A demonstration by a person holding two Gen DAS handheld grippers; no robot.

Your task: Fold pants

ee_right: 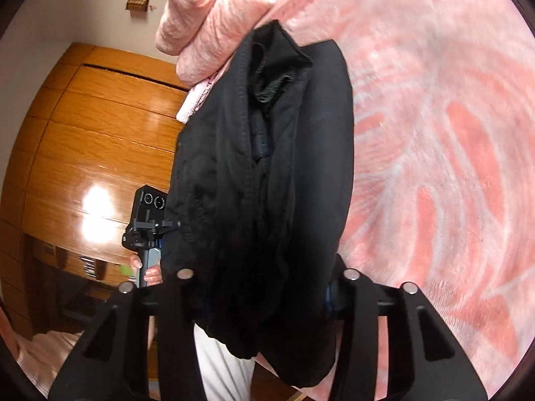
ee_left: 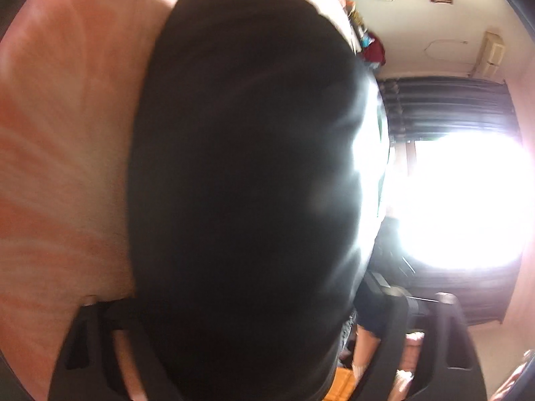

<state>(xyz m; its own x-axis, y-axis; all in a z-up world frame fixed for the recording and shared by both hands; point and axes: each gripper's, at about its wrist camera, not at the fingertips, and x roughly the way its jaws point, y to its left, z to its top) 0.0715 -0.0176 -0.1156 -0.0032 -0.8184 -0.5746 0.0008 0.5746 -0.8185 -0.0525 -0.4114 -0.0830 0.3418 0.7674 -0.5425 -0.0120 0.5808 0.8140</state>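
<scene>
The black pants (ee_right: 267,180) hang bunched between the fingers of my right gripper (ee_right: 267,287), which is shut on them; a seam and belt loop show near the top. In the left wrist view the same black pants (ee_left: 240,173) fill the middle of the frame and cover the fingertips of my left gripper (ee_left: 240,304), which is closed on the cloth. The left gripper's body (ee_right: 147,230), held in a hand, shows in the right wrist view just left of the pants. Both grippers hold the pants up off the pink bedspread (ee_right: 434,167).
A pink patterned bedspread (ee_left: 60,153) lies behind the pants. A wooden wardrobe (ee_right: 93,140) stands on one side. A bright window with dark curtains (ee_left: 461,200) and a wall air conditioner (ee_left: 490,55) are on the other side.
</scene>
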